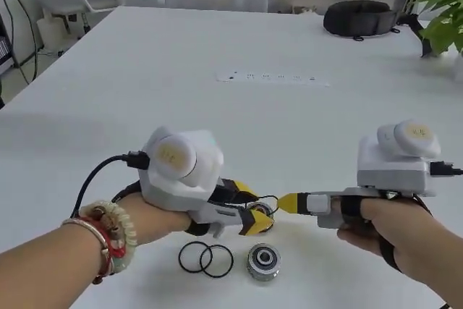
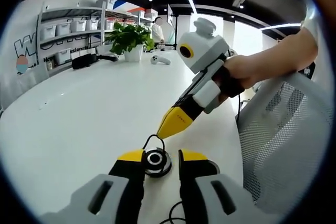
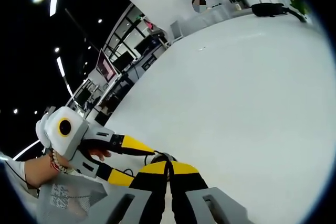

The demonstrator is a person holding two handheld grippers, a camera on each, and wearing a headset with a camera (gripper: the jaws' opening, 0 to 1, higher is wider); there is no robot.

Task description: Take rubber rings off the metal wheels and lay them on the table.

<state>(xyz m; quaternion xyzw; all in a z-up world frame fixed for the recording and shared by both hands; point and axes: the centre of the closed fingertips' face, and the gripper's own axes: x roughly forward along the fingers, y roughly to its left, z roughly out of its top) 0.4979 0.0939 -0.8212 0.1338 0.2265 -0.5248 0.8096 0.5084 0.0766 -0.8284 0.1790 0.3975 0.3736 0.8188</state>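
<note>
Rubber ring (image 2: 146, 142) stretched between wheel (image 2: 157, 162) and my right gripper (image 3: 168, 167), jaws pinched on it; left gripper (image 2: 161, 156) clamps the wheel.

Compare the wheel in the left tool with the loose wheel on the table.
The held wheel is clamped in the left tool; the loose wheel lies free. The held wheel's black ring is pinched by the right tool; the loose wheel looks bare. Both are silver metal.
</note>
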